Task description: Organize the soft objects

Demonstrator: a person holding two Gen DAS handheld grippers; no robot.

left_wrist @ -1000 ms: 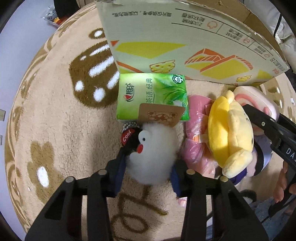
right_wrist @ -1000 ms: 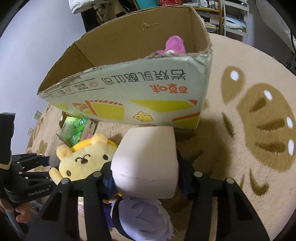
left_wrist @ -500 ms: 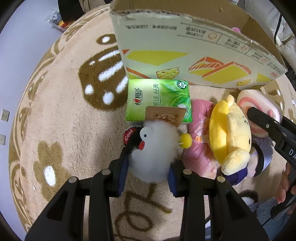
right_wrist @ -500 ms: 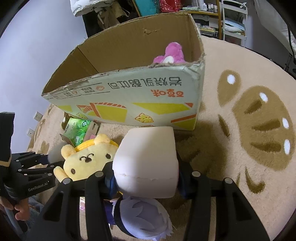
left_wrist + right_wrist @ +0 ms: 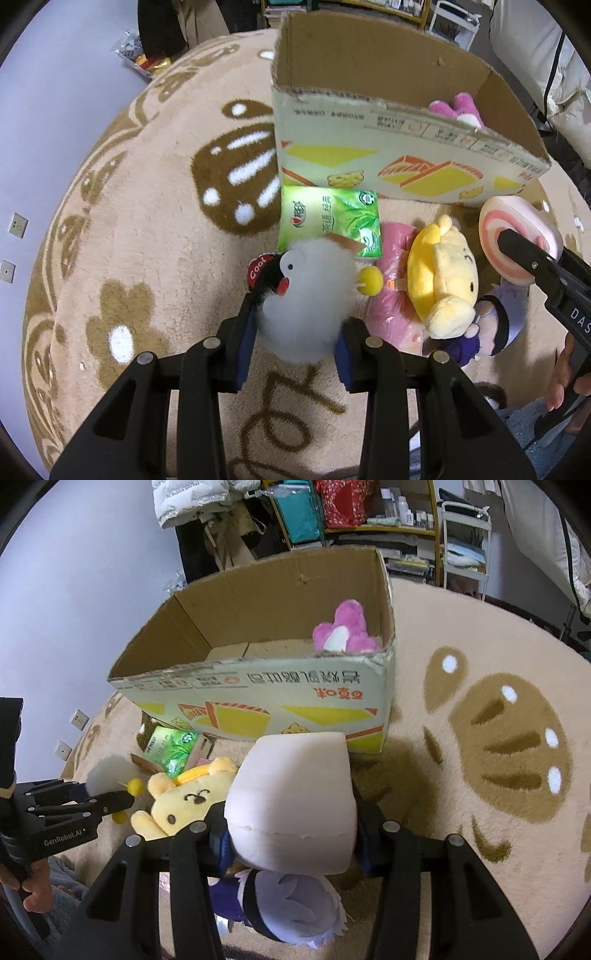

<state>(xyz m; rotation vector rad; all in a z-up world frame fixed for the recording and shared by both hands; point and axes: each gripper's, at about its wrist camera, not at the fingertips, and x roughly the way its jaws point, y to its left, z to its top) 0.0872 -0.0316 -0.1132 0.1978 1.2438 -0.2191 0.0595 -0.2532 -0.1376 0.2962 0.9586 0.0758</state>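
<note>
My left gripper (image 5: pixel 295 347) is shut on a fluffy white bird toy (image 5: pixel 306 295) with a black "Cool" cap, held above the rug. My right gripper (image 5: pixel 291 834) is shut on a white roll-cake cushion (image 5: pixel 291 801); its pink swirl end shows in the left wrist view (image 5: pixel 517 236). An open cardboard box (image 5: pixel 258 690) stands ahead with a pink plush (image 5: pixel 343 631) inside. On the rug lie a yellow bear plush (image 5: pixel 188 801), a purple-and-white doll (image 5: pixel 288 904), a pink packet (image 5: pixel 391 306) and a green tissue pack (image 5: pixel 328 218).
A beige round rug (image 5: pixel 147 221) with brown paw and flower patterns covers the floor. Shelves, bags and hanging clothes (image 5: pixel 332 513) stand behind the box. A snack bag (image 5: pixel 136 55) lies on the bare floor at far left.
Both grippers have risen with their toys and the box interior has come into view. The white bird has lifted off the rug and away from the tissue pack.
</note>
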